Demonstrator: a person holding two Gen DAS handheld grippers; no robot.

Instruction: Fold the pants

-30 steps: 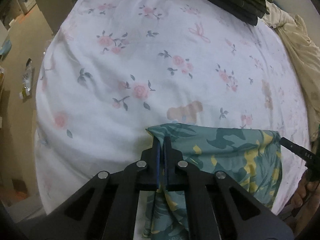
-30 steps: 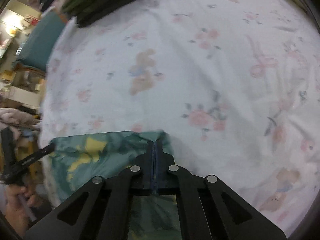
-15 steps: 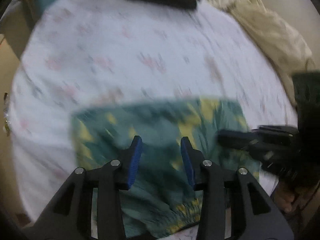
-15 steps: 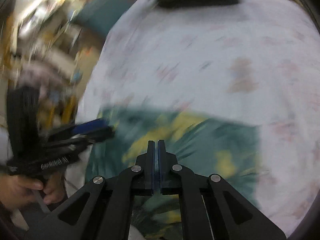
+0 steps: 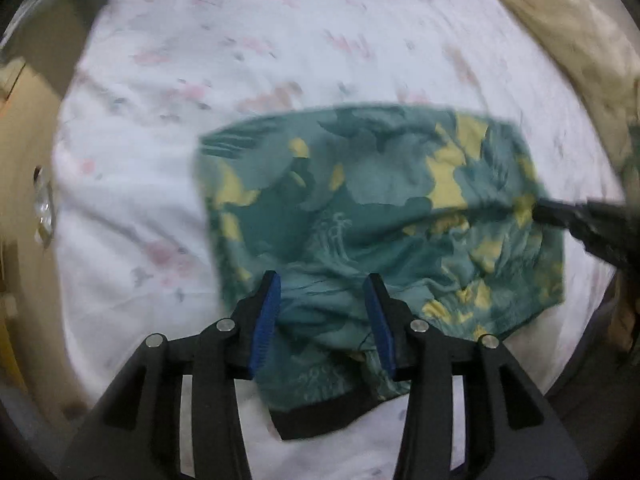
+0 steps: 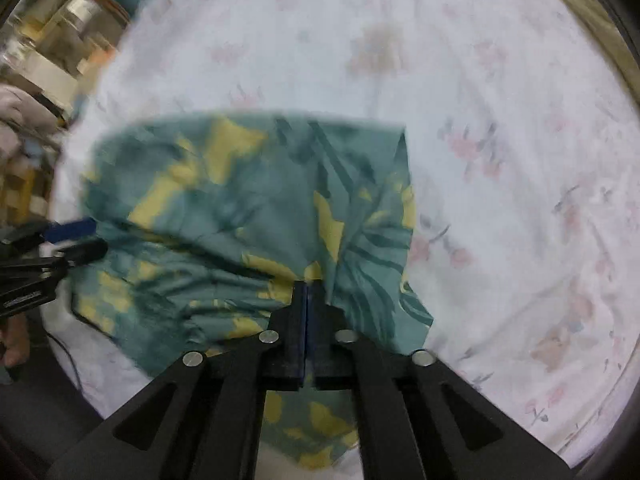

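Note:
The teal pants (image 5: 380, 200) with yellow leaf print lie folded on the floral white bedsheet (image 5: 248, 48). Their black waistband (image 5: 320, 416) is at the near edge. My left gripper (image 5: 322, 288) is open, its blue pads (image 5: 266, 312) over the near part of the fabric. My right gripper (image 6: 307, 292) is shut on a pinch of the pants (image 6: 240, 208) near their right side. In the left wrist view the right gripper (image 5: 576, 220) comes in from the right. In the right wrist view the left gripper (image 6: 76, 236) shows at the left with its jaws apart.
A beige blanket (image 5: 568, 40) lies at the far right of the bed. The bed's left edge drops to a tan floor (image 5: 24, 128). Cluttered shelves (image 6: 60, 40) stand beyond the bed at left. The sheet (image 6: 520, 160) runs on to the right of the pants.
The left gripper has let go of the pants and opened. The pants, held up by their edge before, now lie laid over on the bed. Both grippers pulled back.

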